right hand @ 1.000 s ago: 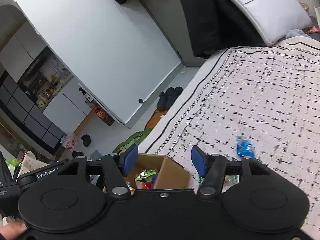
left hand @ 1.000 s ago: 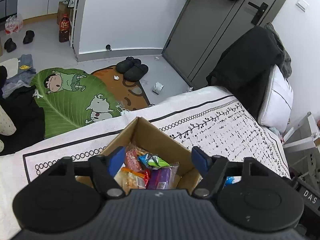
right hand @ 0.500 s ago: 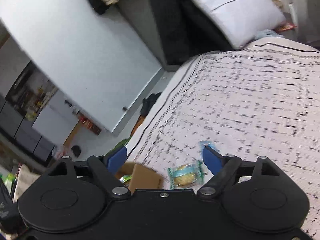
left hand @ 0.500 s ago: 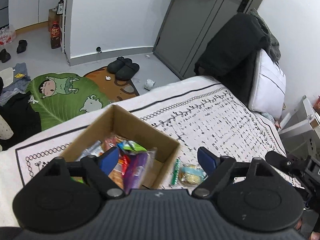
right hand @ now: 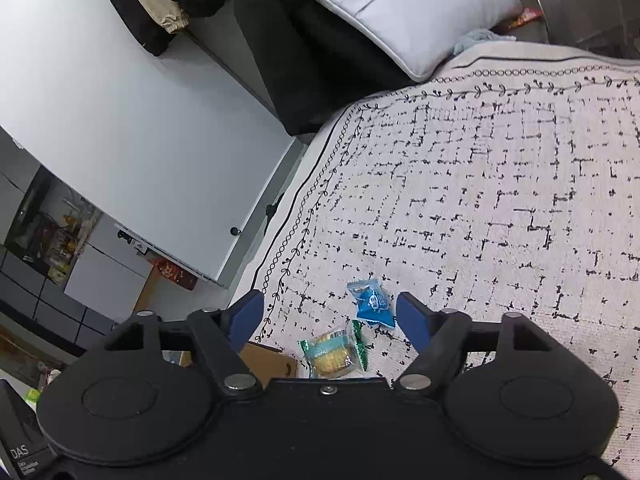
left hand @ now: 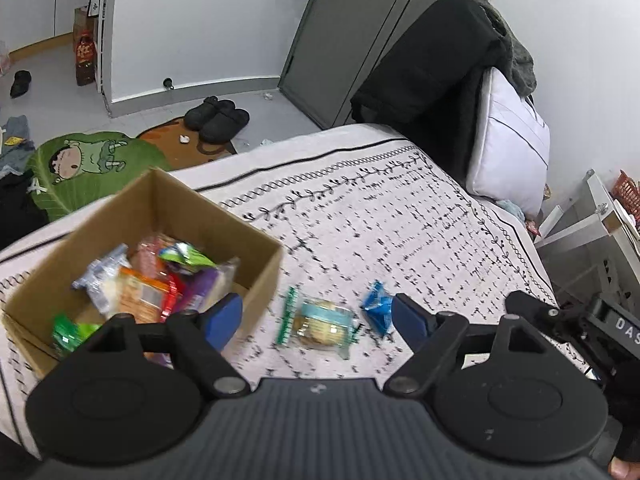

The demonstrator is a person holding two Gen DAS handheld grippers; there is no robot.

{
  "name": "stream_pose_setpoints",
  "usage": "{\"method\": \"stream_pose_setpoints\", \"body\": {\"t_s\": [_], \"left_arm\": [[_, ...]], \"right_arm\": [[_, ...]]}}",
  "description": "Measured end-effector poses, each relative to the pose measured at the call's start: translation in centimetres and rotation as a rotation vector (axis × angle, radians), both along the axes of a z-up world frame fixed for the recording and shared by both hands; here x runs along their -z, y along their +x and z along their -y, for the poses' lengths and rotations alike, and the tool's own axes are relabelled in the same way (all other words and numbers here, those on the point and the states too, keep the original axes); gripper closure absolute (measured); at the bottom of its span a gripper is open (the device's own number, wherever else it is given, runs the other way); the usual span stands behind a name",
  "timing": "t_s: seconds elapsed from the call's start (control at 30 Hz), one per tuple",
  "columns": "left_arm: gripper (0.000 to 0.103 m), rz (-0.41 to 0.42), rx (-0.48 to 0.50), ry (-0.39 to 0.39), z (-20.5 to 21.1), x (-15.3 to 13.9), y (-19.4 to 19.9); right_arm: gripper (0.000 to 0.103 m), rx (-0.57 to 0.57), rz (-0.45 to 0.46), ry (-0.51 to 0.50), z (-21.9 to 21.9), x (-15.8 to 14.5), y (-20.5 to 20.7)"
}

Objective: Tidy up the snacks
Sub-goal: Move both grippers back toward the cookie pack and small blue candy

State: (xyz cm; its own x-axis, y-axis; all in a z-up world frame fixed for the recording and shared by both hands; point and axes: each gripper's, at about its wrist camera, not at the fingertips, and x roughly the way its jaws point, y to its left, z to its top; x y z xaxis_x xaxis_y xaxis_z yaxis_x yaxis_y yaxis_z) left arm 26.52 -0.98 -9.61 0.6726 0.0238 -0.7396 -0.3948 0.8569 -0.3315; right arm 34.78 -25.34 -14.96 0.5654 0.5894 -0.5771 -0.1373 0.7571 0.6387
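Note:
A cardboard box [left hand: 260, 276] stands on the patterned bedspread [left hand: 400, 232], holding several colourful snack packets [left hand: 160, 280]. Just right of it lie a clear cookie packet with green ends [left hand: 320, 326] and a small blue packet [left hand: 378, 308]. My left gripper [left hand: 316, 314] hovers over the cookie packet; its jaws are closing but stand wide and touch nothing. My right gripper [right hand: 330, 314] is also closing, with the blue packet [right hand: 372, 302] lying between its fingers, untouched. In the right wrist view the cookie packet [right hand: 334, 354] and a corner of the box [right hand: 272, 362] show just below.
A white pillow [left hand: 508, 144] and a black garment [left hand: 432, 80] sit at the head of the bed. On the floor past the bed's edge are black slippers [left hand: 218, 118] and a green cartoon rug [left hand: 84, 164]. A white rack [left hand: 600, 216] stands at the right.
Both grippers have swung right, away from the box and over the loose packets. The box has slid to the left in the left view; cookie and blue packets have come between the fingers.

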Motion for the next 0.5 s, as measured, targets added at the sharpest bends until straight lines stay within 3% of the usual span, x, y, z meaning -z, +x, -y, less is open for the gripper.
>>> {"method": "stream_pose_setpoints", "body": {"t_s": [0.5], "left_arm": [[0.021, -0.094, 0.044, 0.012, 4.8, 5.1, 4.0]], "right_arm": [[0.039, 0.0, -0.063, 0.05, 1.5, 2.5, 2.0]]}}
